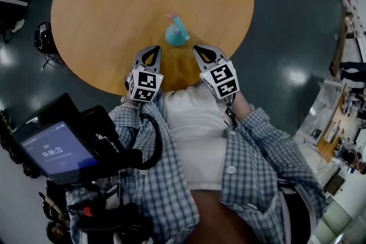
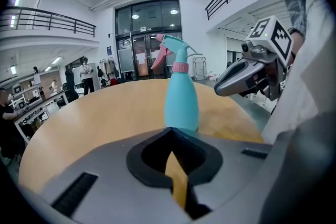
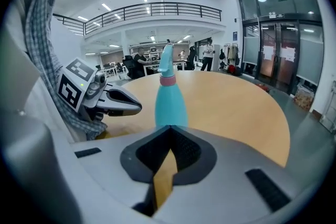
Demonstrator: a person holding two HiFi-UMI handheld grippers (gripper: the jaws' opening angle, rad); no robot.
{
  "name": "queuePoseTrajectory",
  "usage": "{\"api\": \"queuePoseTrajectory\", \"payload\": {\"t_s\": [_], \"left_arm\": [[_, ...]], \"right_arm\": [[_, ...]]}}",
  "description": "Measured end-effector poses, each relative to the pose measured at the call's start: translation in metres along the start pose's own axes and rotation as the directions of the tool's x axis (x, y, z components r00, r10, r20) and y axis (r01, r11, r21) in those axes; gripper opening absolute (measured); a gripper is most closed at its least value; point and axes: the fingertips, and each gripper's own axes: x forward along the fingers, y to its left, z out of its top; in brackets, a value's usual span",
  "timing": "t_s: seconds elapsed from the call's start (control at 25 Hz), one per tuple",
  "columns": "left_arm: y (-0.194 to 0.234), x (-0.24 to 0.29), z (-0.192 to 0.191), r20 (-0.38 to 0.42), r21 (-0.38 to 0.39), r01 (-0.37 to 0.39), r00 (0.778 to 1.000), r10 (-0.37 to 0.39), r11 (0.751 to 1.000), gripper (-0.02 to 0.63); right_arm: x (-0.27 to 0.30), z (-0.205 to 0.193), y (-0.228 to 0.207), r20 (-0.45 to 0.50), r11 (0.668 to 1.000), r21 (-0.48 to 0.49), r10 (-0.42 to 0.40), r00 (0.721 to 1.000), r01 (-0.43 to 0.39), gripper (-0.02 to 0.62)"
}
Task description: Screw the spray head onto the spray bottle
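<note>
Round table (image 1: 86, 8): left claw (image 1: 152, 50), right claw (image 1: 197, 48) closed, angled toward bottle (image 1: 176, 32).

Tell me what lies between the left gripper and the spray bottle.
Nothing: only bare wooden table separates the left gripper from the spray bottle, as the head view shows; the left gripper view agrees.

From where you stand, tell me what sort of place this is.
Probably a large open-plan office or lab hall. A railed mezzanine balcony runs overhead, there are tall glass entrance doors, and people are at work behind the round wooden table.
</note>
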Motion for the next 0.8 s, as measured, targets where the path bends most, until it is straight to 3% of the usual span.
{"api": "queuePoseTrajectory", "payload": {"t_s": [0.8], "left_arm": [[-0.0082,0.0055,-0.0009,-0.019,0.016,0.030,0.999,-0.030,0.999,0.006]], "right_arm": [[0.0000,-0.0050,0.0014,-0.059,1.000,-0.030,-0.011,0.998,0.009,-0.005]]}}
